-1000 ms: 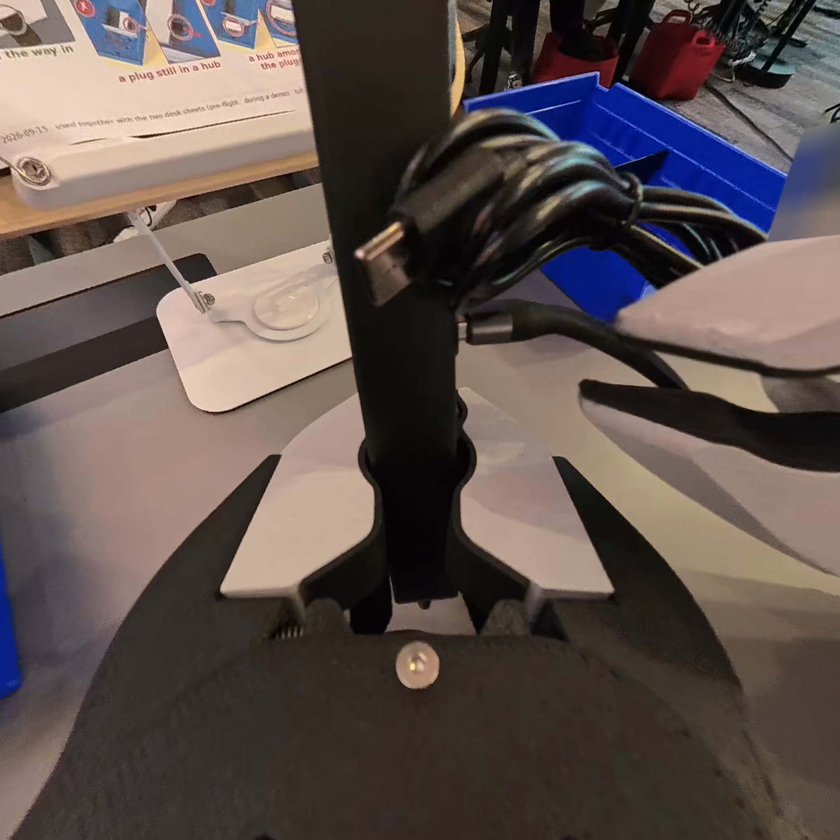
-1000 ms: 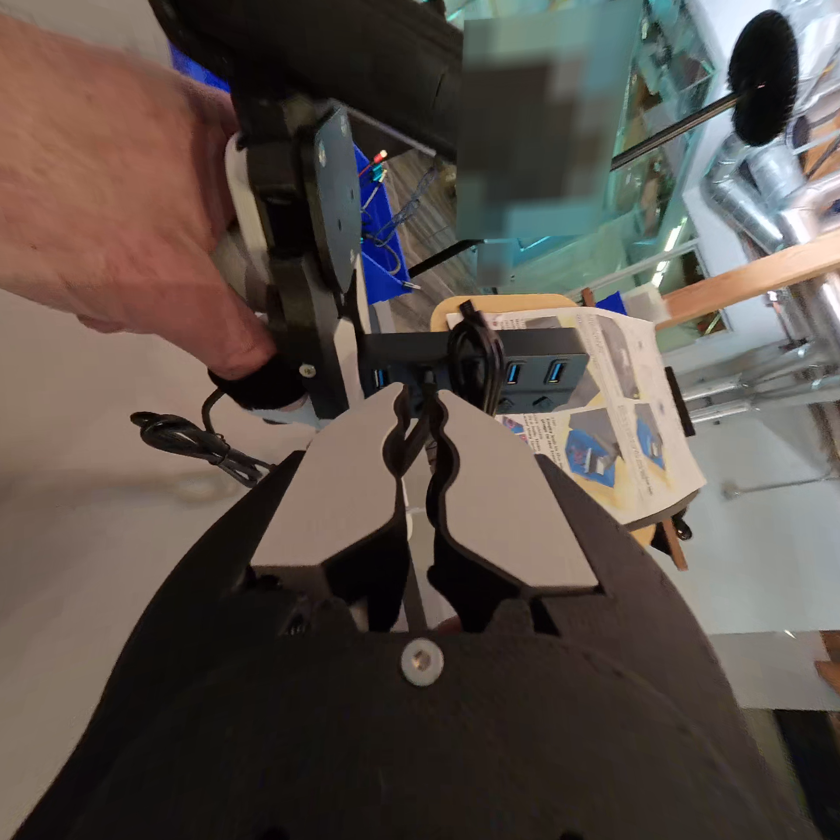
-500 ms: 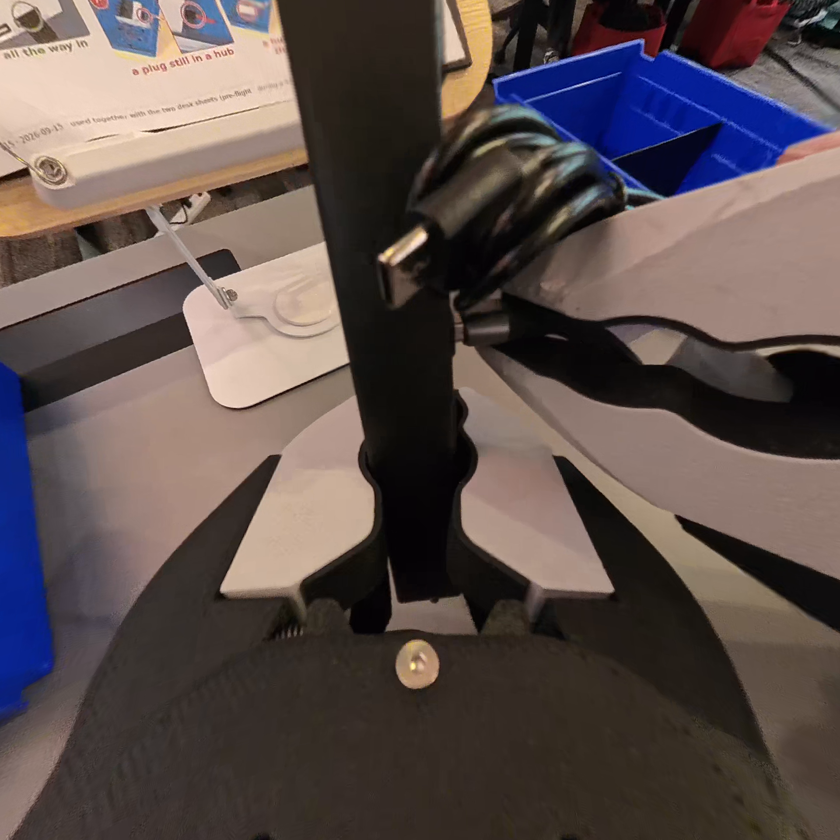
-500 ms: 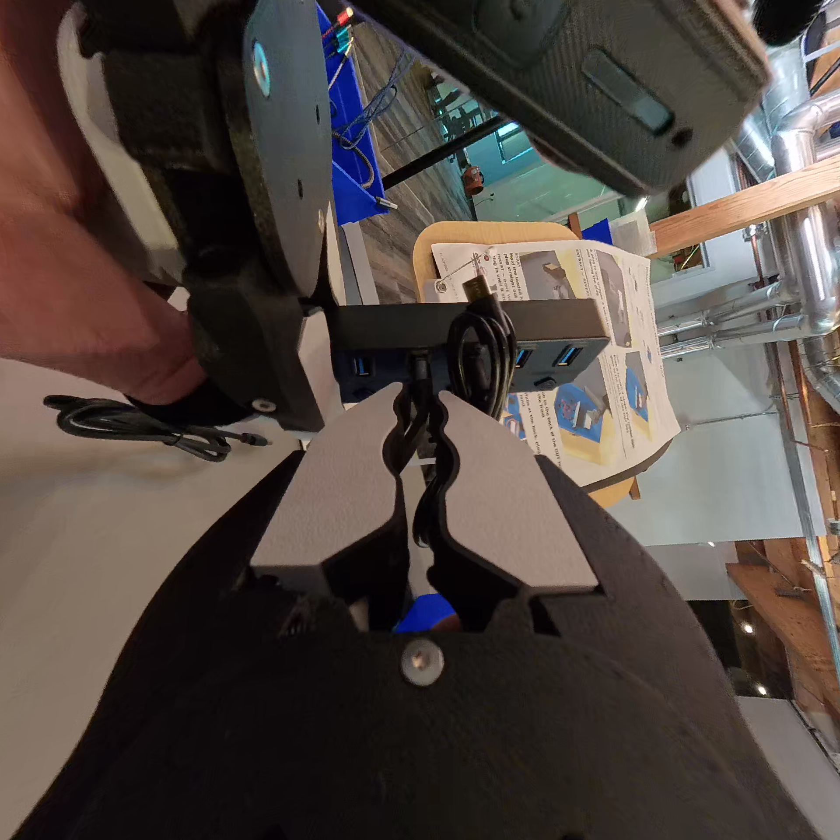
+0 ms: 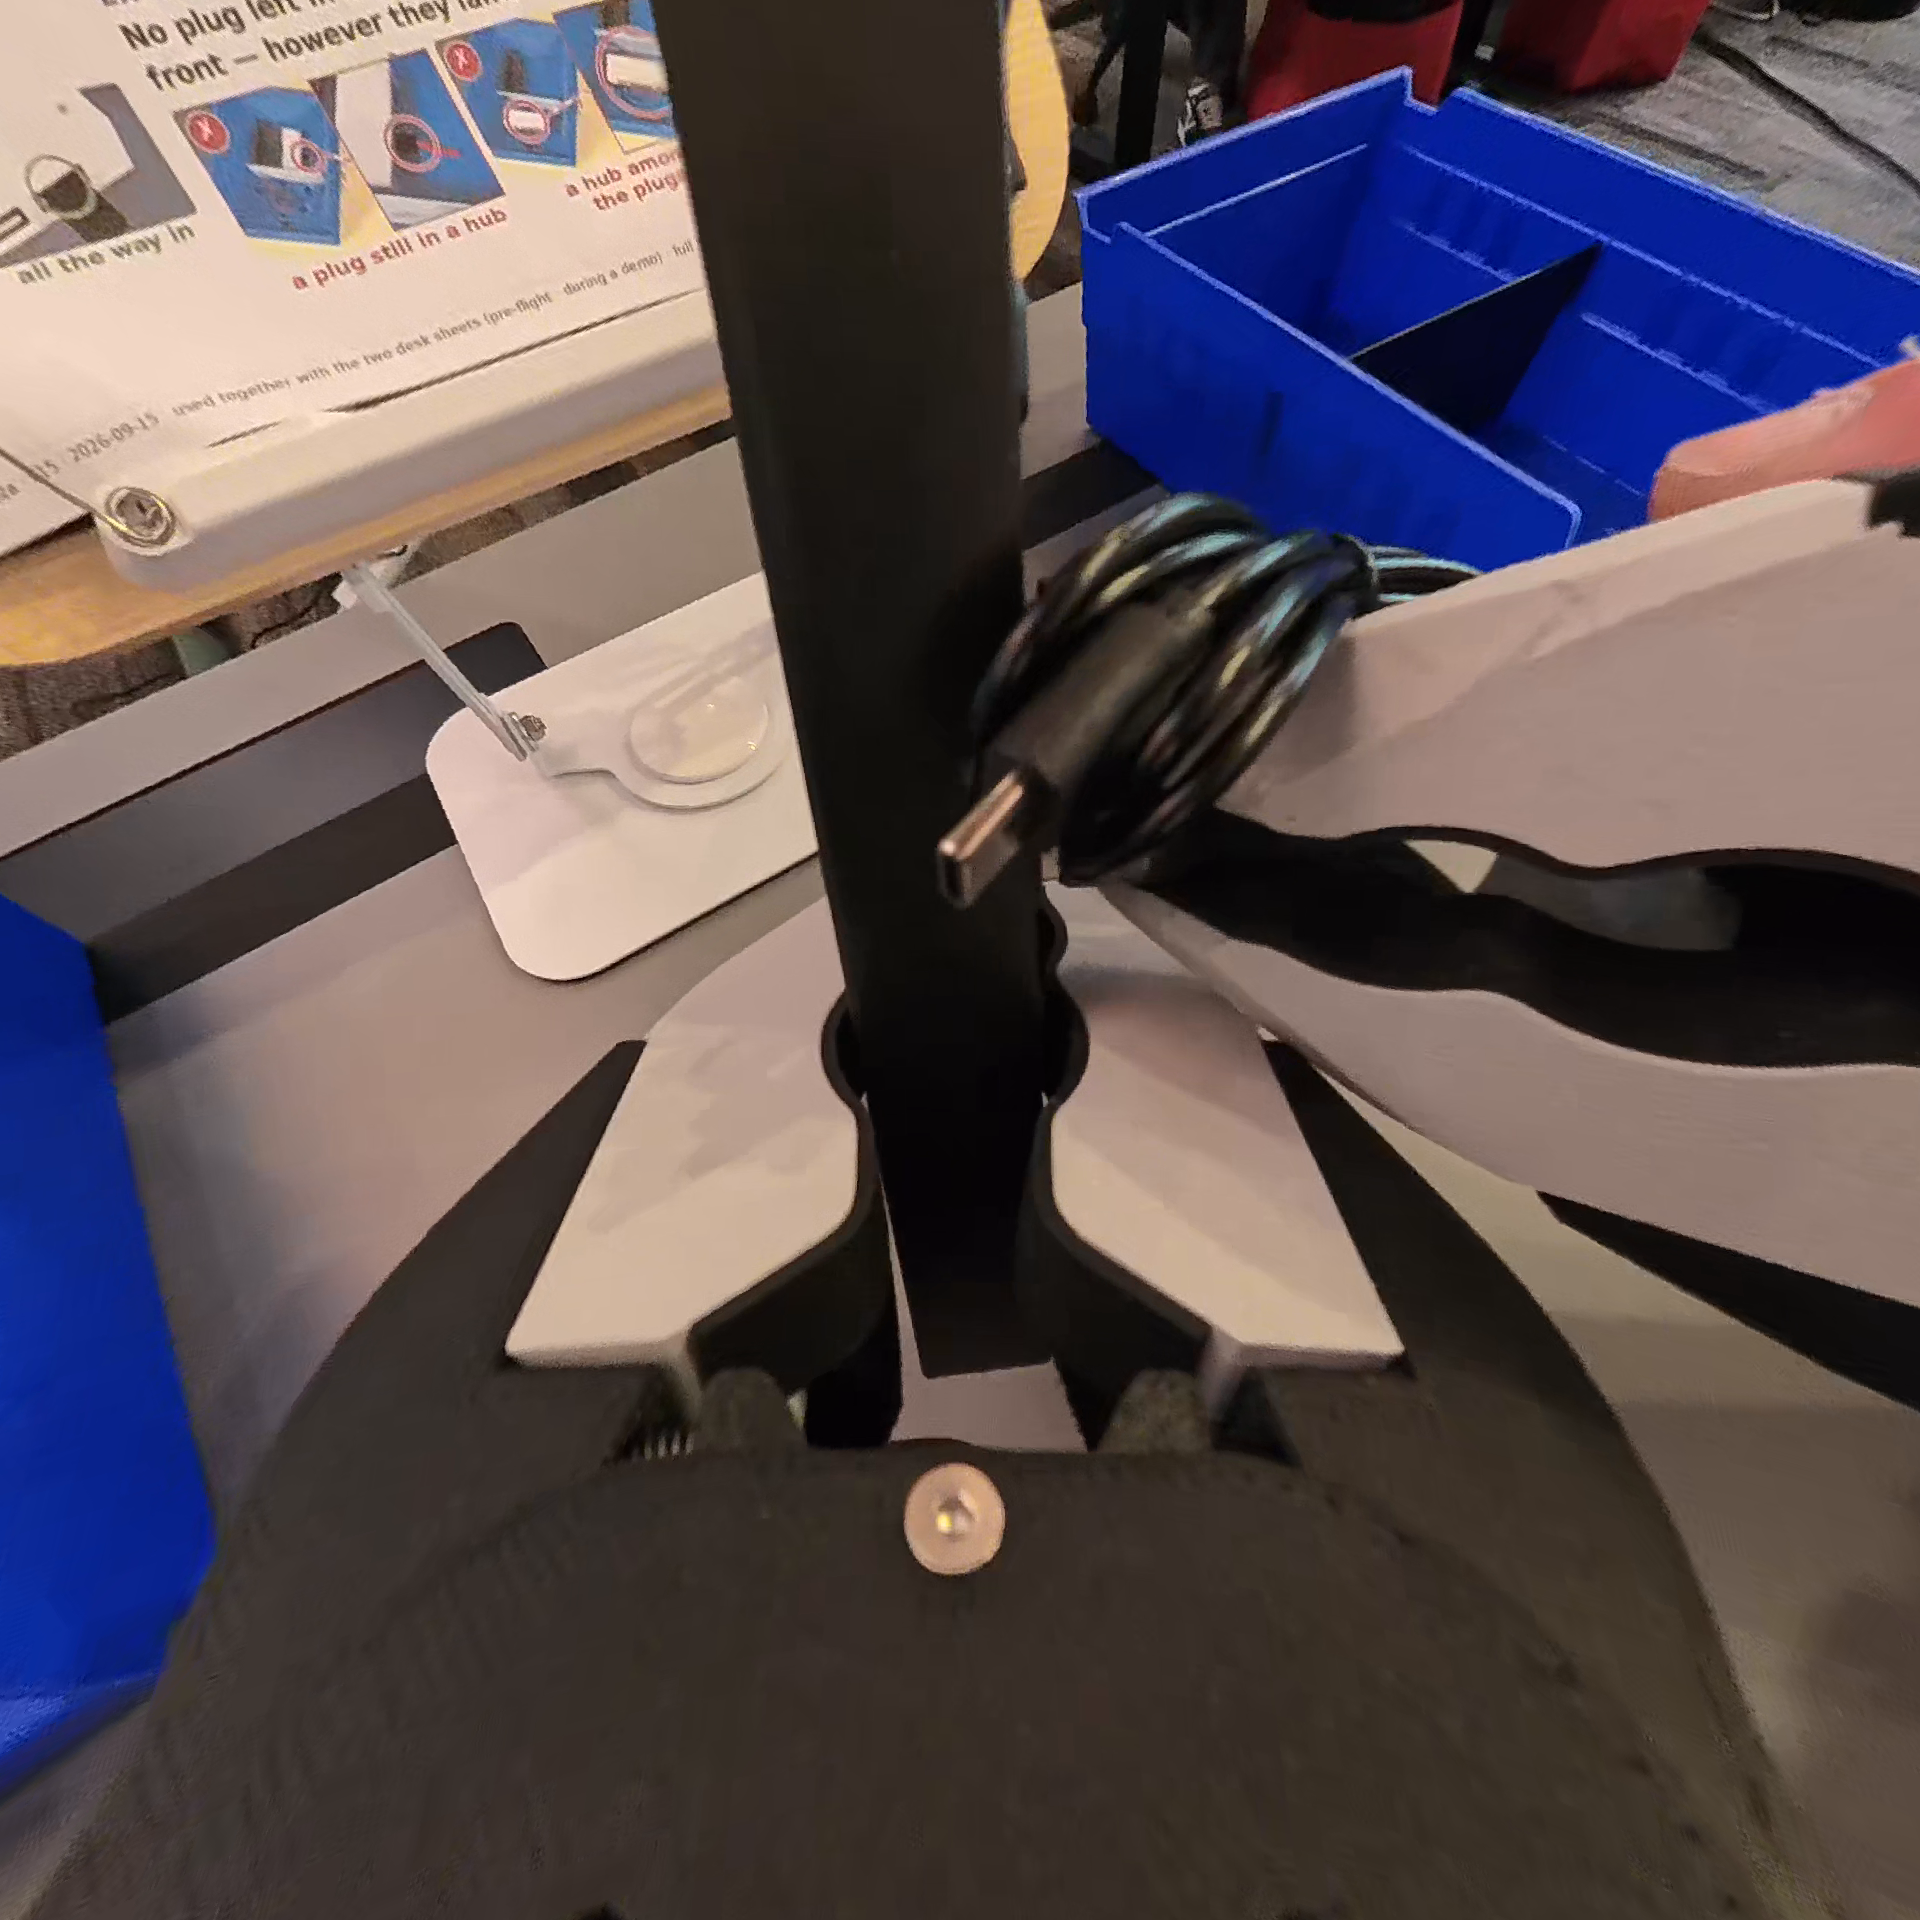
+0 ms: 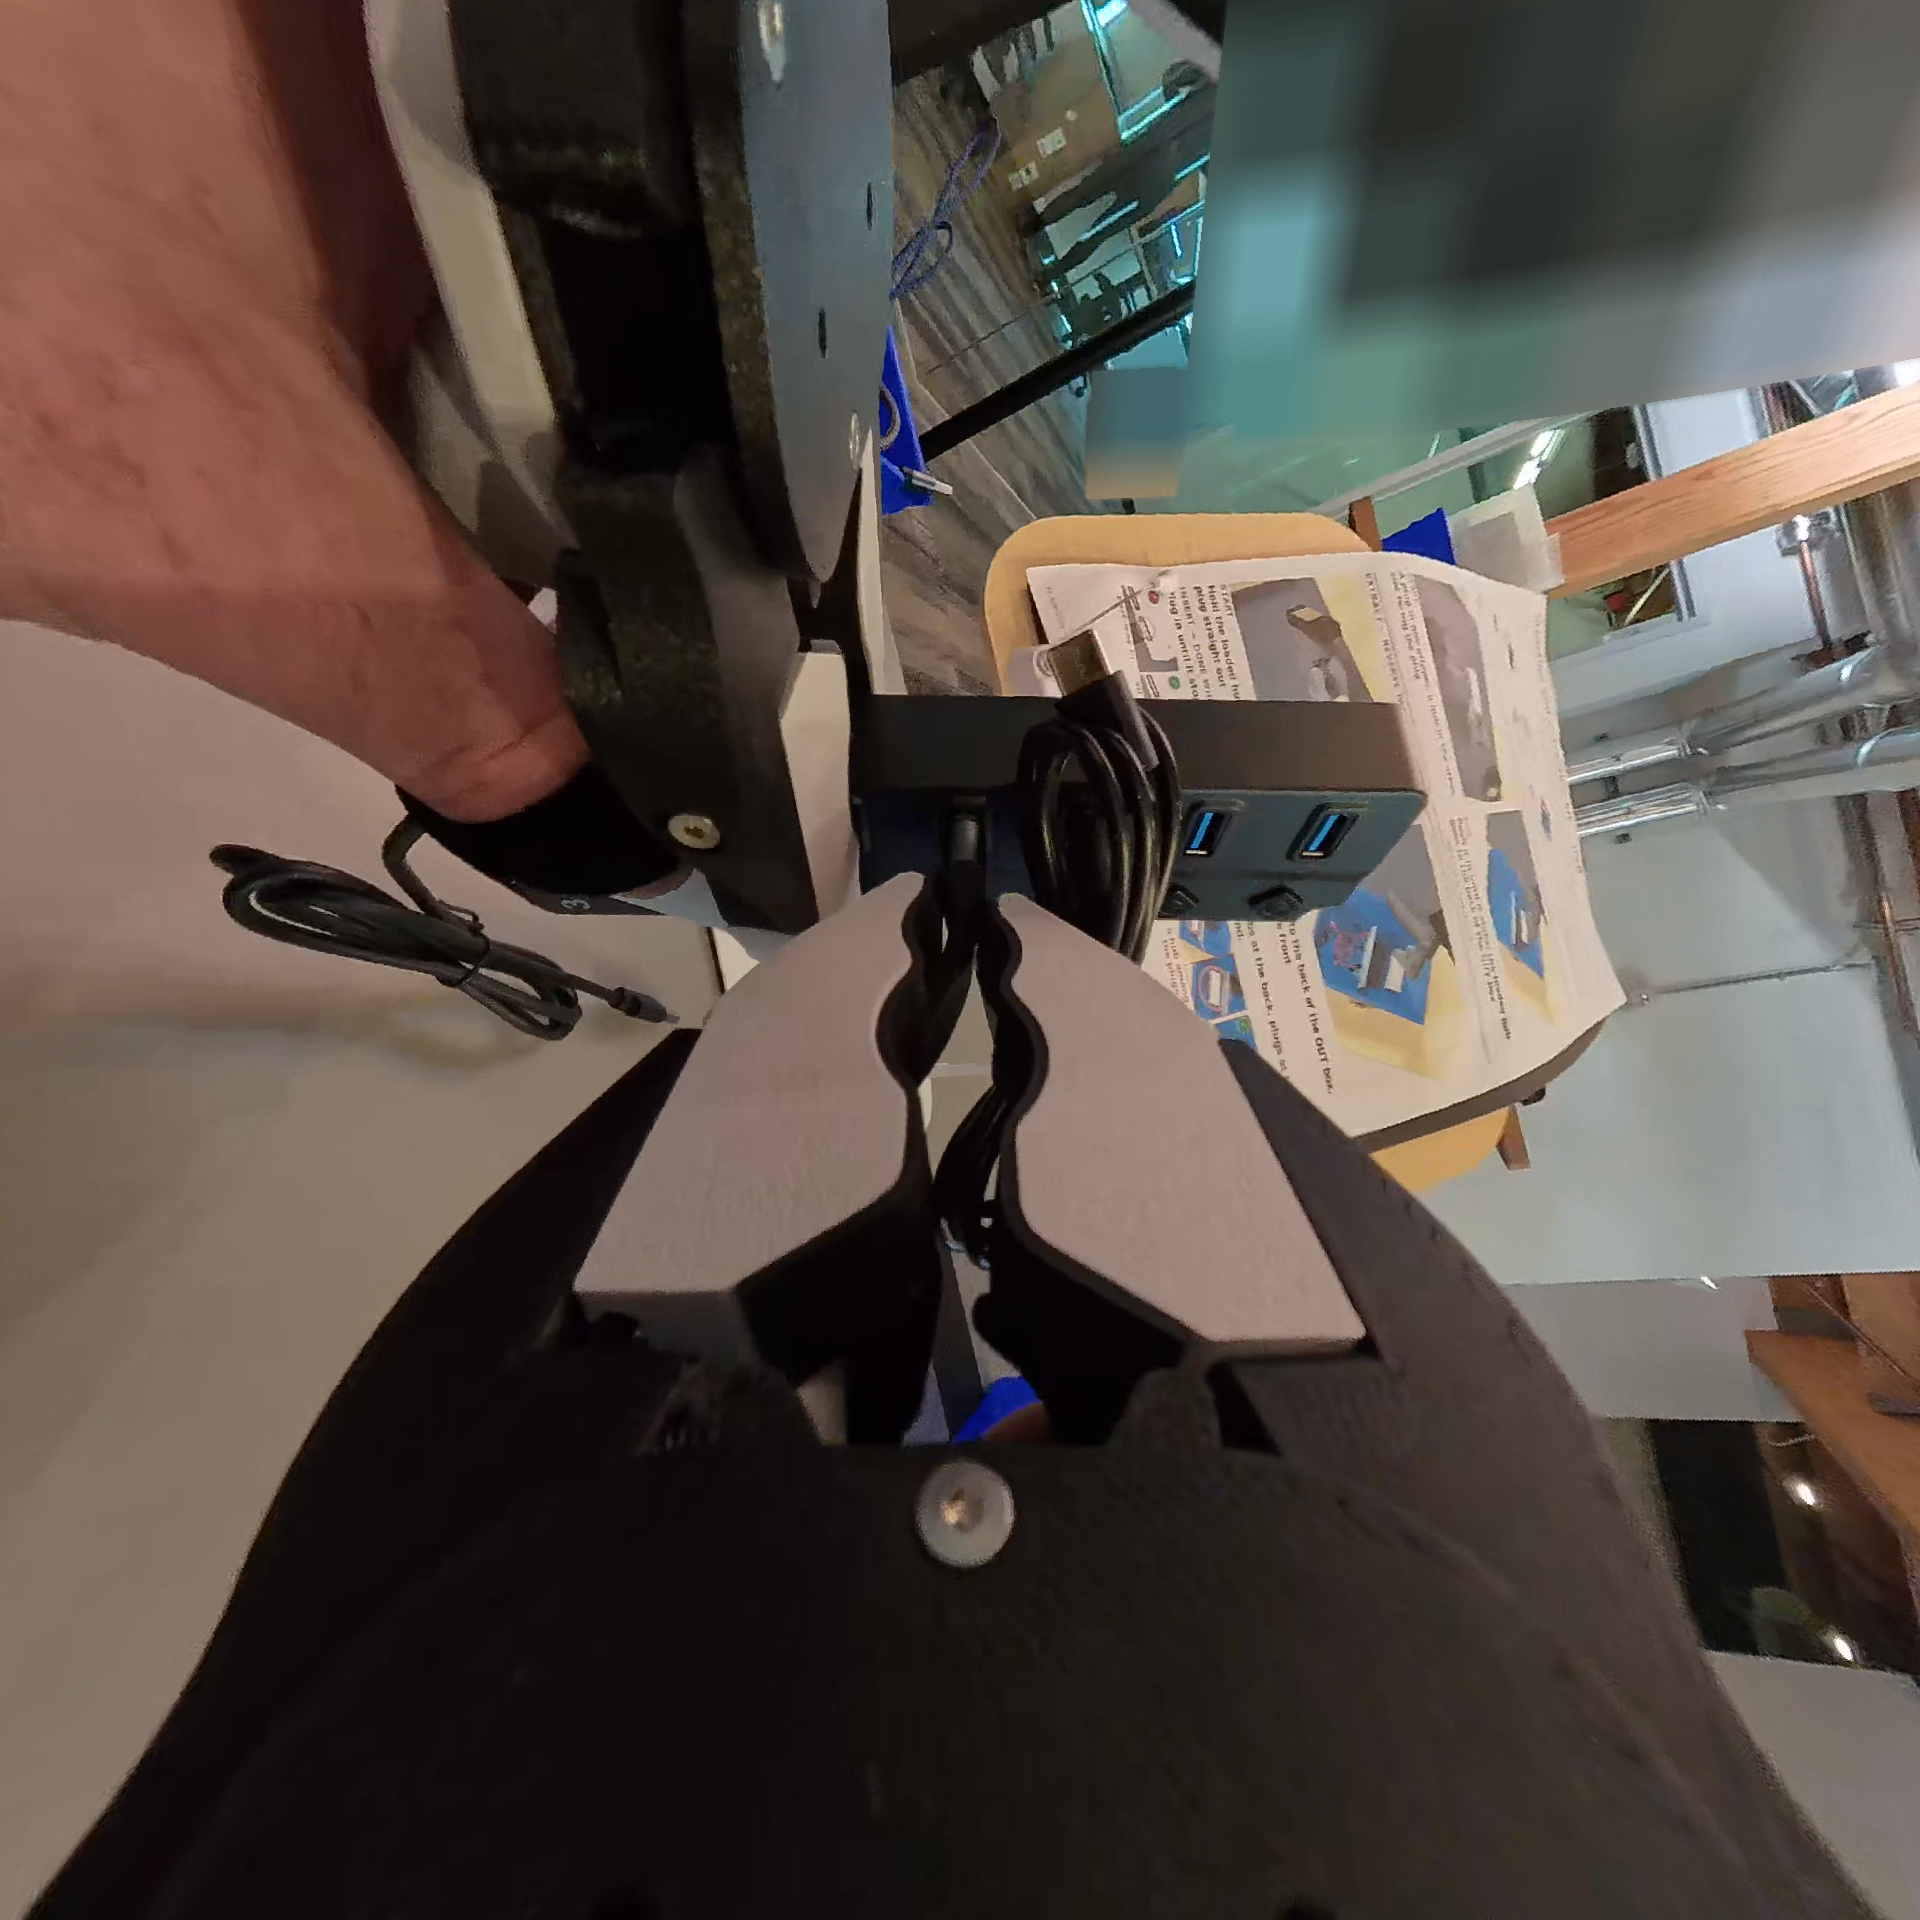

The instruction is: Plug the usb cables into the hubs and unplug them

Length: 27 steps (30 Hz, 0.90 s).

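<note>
My left gripper (image 5: 951, 1029) is shut on a black USB hub (image 5: 862, 520), which stands edge-on as a dark bar. The right wrist view shows the hub's face (image 6: 1299, 769) with two free blue ports. My right gripper (image 6: 961, 920) is shut on a black USB cable (image 6: 971, 1039) just behind its plug (image 6: 961, 842), which sits in a hub port. The cable's coiled bundle (image 6: 1101, 831) hangs against the hub, with its free metal plug end (image 6: 1081, 660) sticking out. In the left wrist view the right gripper (image 5: 1132, 883) comes in from the right with the coil (image 5: 1164, 686).
A blue divided bin (image 5: 1507, 312) stands at the back right and another blue bin (image 5: 62, 1351) at the left. A printed sheet on a white stand (image 5: 623, 790) is behind the hub. Another coiled cable (image 6: 416, 935) lies on the table. A hand (image 6: 260, 520) holds the left gripper. Across from one pair of fingers to the other is roughly 5 cm.
My right gripper has moved in closer to the hub with the cable, and the coil has swung lower against the hub's side. The left gripper keeps hold of the hub.
</note>
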Available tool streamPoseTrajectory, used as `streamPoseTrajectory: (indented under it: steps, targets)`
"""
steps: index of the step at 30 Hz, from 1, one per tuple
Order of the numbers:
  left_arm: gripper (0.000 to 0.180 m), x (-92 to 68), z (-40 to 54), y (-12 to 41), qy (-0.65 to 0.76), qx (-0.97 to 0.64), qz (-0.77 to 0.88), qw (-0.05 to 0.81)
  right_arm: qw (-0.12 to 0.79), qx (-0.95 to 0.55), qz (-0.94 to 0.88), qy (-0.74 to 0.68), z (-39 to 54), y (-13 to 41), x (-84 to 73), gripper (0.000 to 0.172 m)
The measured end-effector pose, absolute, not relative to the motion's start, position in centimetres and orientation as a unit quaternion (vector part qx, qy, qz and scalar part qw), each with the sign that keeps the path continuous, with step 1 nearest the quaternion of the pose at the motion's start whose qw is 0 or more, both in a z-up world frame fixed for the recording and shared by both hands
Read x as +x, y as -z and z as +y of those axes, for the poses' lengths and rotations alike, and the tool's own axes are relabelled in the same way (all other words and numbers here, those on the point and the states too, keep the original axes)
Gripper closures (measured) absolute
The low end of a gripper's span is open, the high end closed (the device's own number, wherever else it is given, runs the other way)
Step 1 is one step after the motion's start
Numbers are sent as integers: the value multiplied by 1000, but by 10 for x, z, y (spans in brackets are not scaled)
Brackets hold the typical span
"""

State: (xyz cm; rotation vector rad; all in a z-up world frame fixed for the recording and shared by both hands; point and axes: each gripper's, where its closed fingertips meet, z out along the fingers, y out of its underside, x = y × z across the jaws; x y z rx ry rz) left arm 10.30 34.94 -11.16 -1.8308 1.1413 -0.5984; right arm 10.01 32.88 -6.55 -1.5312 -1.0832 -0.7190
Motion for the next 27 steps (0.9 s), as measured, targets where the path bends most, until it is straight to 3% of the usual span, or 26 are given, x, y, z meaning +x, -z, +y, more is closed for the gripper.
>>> streamPoseTrajectory:
  steps: [10, 14, 27]
  targets:
    - [154, 108, 345, 111, 240, -731, 477, 425, 544, -636, -456, 303, 326, 64, 103, 166]
    - [154, 110, 344, 116, 242, -738, 480, 408, 548, -666, -448, 237, 324, 69, 103, 164]
    - [155, 116, 345, 121, 220, -753, 480, 392, 543, -640, -443, 313, 316, 60, 111, 159]
